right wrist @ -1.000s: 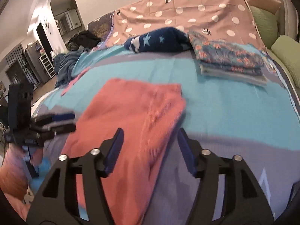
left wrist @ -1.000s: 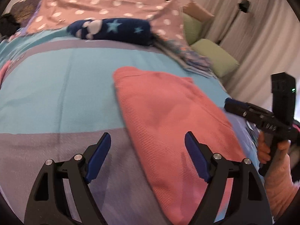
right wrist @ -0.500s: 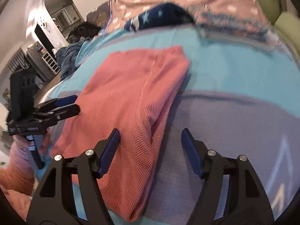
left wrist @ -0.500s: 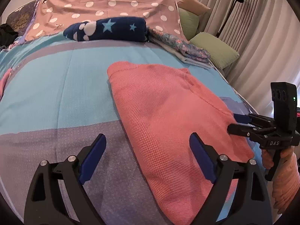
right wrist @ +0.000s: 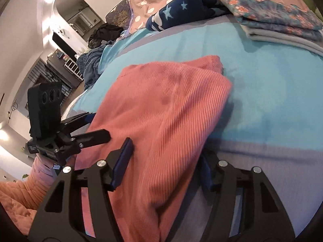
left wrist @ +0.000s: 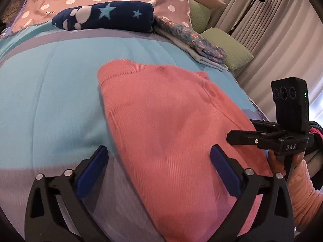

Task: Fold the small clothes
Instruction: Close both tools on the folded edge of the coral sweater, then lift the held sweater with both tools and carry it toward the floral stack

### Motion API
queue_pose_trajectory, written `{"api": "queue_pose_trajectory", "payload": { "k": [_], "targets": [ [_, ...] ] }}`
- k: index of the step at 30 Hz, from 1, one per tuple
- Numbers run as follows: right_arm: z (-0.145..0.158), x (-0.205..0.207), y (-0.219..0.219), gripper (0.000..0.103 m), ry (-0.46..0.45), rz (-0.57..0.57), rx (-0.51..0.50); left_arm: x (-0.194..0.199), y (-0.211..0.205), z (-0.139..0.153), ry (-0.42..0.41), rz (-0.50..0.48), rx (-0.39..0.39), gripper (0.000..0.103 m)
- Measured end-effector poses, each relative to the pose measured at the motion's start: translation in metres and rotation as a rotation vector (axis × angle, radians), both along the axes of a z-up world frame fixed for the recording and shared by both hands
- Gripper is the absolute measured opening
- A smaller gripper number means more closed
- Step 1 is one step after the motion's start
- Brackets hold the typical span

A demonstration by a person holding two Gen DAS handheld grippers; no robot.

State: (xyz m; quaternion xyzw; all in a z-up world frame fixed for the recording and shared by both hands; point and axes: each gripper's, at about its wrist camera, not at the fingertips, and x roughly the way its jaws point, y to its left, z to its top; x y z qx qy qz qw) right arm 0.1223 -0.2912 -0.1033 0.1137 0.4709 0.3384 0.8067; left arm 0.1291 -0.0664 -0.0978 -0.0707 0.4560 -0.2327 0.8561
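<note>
Lengthwise, coral garment [left wrist: 173, 125] on bed [left wrist: 50, 92], far end toward pillows

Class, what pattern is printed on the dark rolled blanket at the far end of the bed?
Navy blanket with light-blue stars and white paw prints; left wrist view shows it best.

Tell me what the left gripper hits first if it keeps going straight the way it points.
Most likely the coral ribbed garment: the left gripper, jaws opening, points down across the garment's near left edge on the bedspread. Depth is uncertain; the left finger may meet bedspread first.
</note>
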Motion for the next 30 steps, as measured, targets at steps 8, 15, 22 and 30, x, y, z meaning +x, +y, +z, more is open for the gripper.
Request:
{"api": "queue_pose_trajectory", "payload": {
  "k": [8, 15, 22, 30],
  "targets": [
    [0.001, 0.010, 0.007, 0.049, -0.016, 0.017, -0.013, 0.021, -0.008, 0.001, -0.012, 0.001, 0.022, 0.082],
    [0.018, -0.007, 0.017, 0.026, -0.127, 0.011, -0.087, 0.010, -0.014, 0.015, -0.110, 0.030, 0.105, 0.036],
    [0.059, -0.047, 0.022, 0.025, -0.307, -0.047, -0.143, -0.022, -0.022, 0.054, -0.273, 0.046, 0.165, 0.030],
    [0.122, -0.102, 0.012, 0.024, -0.530, -0.141, -0.183, -0.061, -0.030, 0.110, -0.440, 0.046, 0.126, 0.029]
  ]
}}
